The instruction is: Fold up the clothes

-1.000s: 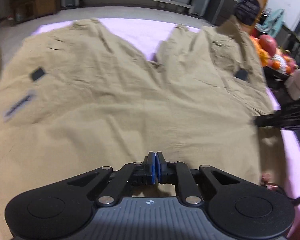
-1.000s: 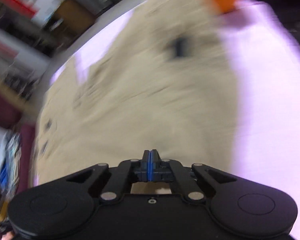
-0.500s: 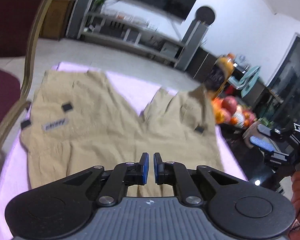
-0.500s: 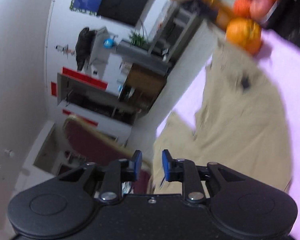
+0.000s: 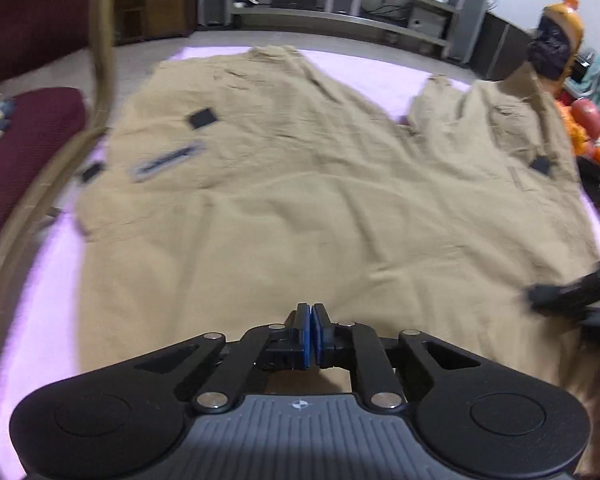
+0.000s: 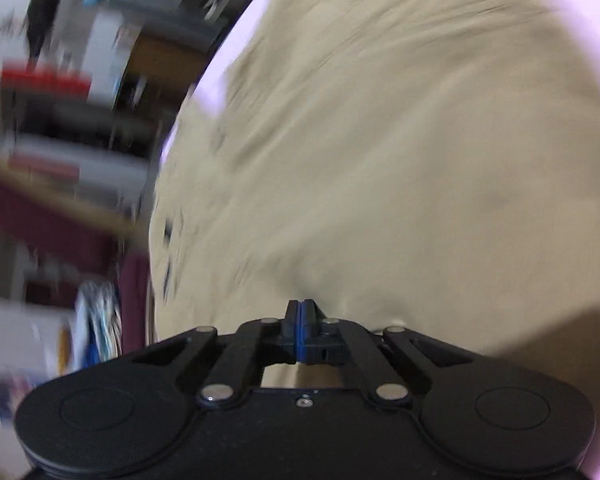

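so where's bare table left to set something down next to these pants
Bare pink table cover runs along the khaki pants' left edge, with a wedge between the legs. The right side is crowded by the orange bottle and fruit.

1. A table covered by a pale pink cloth (image 5: 52, 280) carries everything; the cloth shows along the left edge, the far edge and in the gap between the two trouser legs.
2. Tan trousers (image 5: 300, 184) lie spread flat on it, covering most of the top, legs pointing away.
3. In the blurred right wrist view, the same pink cloth (image 6: 580, 8) borders the trousers (image 6: 400, 140).
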`<move>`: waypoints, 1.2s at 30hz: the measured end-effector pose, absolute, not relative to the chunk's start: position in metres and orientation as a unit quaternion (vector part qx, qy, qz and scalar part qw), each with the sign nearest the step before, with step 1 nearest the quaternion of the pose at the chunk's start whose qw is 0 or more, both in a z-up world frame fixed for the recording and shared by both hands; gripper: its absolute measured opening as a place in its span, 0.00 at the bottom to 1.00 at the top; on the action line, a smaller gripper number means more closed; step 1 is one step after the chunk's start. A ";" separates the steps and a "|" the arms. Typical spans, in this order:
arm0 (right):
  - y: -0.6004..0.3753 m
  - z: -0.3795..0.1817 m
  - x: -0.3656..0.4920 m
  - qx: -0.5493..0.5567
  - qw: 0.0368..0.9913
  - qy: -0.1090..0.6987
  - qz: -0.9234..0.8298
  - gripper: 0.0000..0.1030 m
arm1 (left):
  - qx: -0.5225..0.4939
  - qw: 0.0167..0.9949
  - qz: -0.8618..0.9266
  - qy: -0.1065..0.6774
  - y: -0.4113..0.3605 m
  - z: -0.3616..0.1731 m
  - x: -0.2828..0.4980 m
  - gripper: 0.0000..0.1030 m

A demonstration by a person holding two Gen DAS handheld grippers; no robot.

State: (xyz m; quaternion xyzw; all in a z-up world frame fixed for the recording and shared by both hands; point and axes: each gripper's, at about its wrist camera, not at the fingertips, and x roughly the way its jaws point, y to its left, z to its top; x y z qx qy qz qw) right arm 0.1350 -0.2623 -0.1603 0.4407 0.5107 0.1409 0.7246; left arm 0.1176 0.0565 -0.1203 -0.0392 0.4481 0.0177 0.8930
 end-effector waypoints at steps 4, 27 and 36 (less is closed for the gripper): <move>-0.326 -0.145 0.105 0.460 0.755 0.467 0.026 0.01 | -0.039 0.899 0.017 0.436 0.066 -0.104 0.097 0.07; -0.301 0.043 0.054 0.320 0.854 0.367 0.185 0.16 | -0.016 0.940 -0.096 0.328 -0.017 -0.005 0.051 0.09; -0.345 0.103 0.077 0.191 0.952 0.207 0.124 0.32 | 0.033 0.932 -0.151 0.328 -0.137 -0.009 0.090 0.30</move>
